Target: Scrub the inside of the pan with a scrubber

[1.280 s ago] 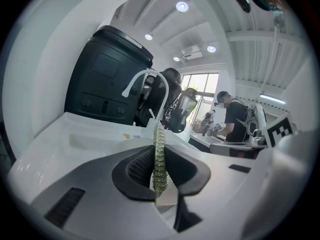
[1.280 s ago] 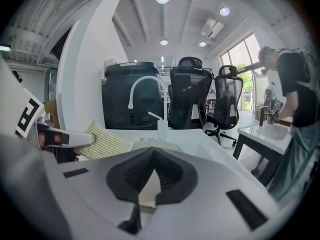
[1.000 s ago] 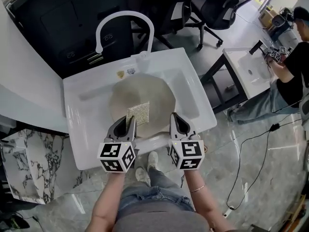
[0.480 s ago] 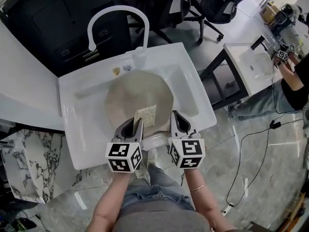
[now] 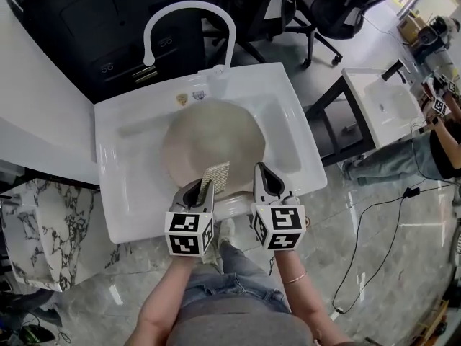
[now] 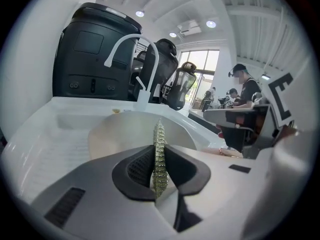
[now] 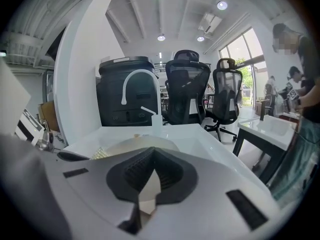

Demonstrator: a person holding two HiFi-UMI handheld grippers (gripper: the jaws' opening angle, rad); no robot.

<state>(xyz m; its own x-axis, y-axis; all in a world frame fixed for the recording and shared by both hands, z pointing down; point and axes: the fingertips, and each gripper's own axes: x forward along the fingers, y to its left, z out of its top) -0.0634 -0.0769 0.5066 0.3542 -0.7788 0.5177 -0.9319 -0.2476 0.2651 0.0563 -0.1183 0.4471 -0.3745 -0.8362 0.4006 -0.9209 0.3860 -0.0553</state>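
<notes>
Your left claw (image 5: 202, 187) is pinching the scrubber (image 5: 215, 176), which pokes out over the near edge of the pan (image 5: 209, 139), while your right claw (image 5: 261, 173) sits pressed together just beside it.

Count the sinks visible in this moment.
2. One sink is directly in front of the person and holds the pan. The second sink is on a dark stand at the right. Others may lie outside the views.

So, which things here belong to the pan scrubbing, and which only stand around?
For the job: pan, scrubber in the left gripper, right gripper on the pan's edge, sink, tap.
Only around: office chairs, second sink, black machine.
</notes>
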